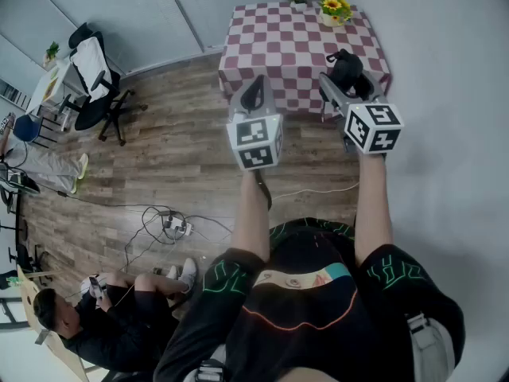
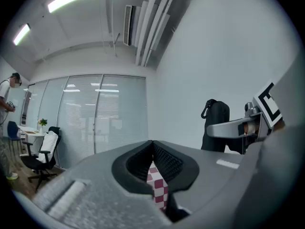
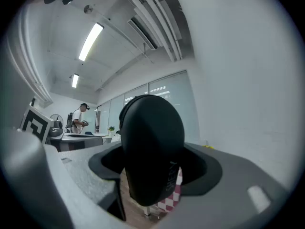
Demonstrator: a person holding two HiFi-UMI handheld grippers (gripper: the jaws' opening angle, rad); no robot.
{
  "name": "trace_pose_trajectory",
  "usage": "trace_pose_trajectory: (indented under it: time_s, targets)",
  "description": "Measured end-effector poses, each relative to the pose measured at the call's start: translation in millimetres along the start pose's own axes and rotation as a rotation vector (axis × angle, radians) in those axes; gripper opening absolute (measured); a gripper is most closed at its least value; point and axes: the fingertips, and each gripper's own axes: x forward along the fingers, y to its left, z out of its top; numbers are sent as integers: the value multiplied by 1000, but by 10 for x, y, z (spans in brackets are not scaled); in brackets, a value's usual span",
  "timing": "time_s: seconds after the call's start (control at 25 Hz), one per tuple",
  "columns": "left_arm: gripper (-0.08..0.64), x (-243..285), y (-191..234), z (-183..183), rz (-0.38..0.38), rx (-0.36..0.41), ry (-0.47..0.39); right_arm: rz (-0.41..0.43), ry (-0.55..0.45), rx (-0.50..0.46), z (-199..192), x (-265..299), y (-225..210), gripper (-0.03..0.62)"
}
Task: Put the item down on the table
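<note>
Right gripper (image 1: 343, 82) grips a black case (image 3: 151, 149) between widely spread jaws, holding it in the air by the near right corner of the checkered table (image 1: 278, 38). Left gripper (image 1: 253, 94), alongside near the table's near edge, has its jaws together on nothing.

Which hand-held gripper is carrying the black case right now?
The right hand-held gripper: the black case is clamped between its jaws. The left hand-held gripper has its jaws together with nothing between them.
</note>
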Motion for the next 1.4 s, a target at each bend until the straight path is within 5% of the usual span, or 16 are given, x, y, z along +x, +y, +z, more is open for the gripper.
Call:
trace_pose_trajectory:
  time_s: [0.84, 1.4]
  targets:
    - [11, 309, -13, -36, 63, -23, -5, 71, -18, 94, -59, 306, -428, 333]
    - [11, 1591, 800, -1096, 30, -169, 170, 14, 126, 123, -847, 1771, -614, 333]
